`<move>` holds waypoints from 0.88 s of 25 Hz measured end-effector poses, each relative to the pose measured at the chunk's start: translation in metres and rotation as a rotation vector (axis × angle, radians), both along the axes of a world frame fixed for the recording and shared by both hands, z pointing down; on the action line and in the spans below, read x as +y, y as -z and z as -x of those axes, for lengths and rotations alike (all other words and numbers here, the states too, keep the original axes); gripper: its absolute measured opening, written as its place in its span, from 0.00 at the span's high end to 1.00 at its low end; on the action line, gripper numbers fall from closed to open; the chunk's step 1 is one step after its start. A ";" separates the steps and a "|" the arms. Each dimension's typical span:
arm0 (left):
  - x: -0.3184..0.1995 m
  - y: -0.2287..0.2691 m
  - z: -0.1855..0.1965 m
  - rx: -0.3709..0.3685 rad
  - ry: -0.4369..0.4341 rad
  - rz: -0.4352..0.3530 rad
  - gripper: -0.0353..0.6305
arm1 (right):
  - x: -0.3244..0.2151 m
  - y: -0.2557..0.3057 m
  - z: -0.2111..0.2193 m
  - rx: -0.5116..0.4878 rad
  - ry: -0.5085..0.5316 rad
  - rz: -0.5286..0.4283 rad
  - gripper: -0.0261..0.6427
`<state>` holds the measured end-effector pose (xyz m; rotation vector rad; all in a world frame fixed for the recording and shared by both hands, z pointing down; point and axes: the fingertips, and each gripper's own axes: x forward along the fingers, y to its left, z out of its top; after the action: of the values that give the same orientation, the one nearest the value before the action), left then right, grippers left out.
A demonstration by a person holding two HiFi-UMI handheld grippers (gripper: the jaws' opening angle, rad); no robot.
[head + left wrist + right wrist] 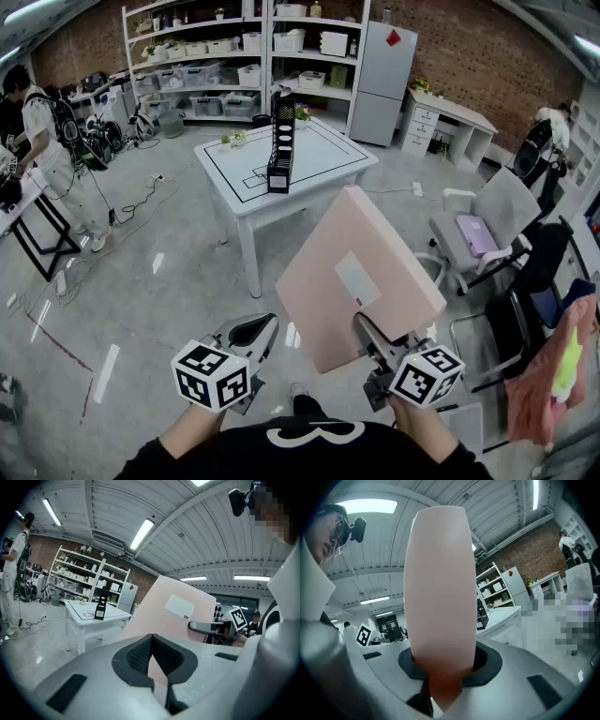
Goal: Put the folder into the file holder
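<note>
My right gripper (368, 339) is shut on the lower edge of a large pink folder (361, 274) with a white label, which I hold up tilted in the air. In the right gripper view the folder (440, 597) rises edge-on out of the jaws (443, 667). My left gripper (249, 336) hangs to the folder's left, apart from it. Its pads (151, 641) meet with nothing between them, and the folder (173, 616) shows behind. A black upright file holder (280, 142) stands on a white table (328, 159) some way ahead, also visible as the file holder (100, 607).
Grey chairs (487, 225) and a pink cloth (553, 375) crowd the right side. A person (47, 141) stands at a dark desk at the left, with cables on the floor. White shelves (216, 56), a fridge (384, 80) and a drawer desk (441, 122) line the back wall.
</note>
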<state>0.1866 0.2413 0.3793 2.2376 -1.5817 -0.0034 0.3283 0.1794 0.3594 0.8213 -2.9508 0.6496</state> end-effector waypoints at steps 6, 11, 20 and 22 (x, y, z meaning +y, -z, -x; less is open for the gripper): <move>-0.011 0.004 0.009 -0.015 0.002 -0.007 0.94 | -0.015 0.006 0.010 -0.021 -0.012 -0.001 0.76; -0.032 0.000 0.027 -0.024 0.020 -0.007 0.94 | -0.043 0.000 0.026 -0.025 -0.006 0.007 0.76; -0.124 -0.013 0.074 -0.020 0.060 0.028 0.94 | -0.141 -0.009 0.078 -0.014 0.039 0.026 0.76; -0.148 -0.016 0.085 -0.019 0.069 0.042 0.94 | -0.166 -0.012 0.090 -0.009 0.045 0.038 0.76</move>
<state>0.1015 0.0932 0.3956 2.1565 -1.6523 0.0317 0.2386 0.0135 0.3714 0.7489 -2.9459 0.7063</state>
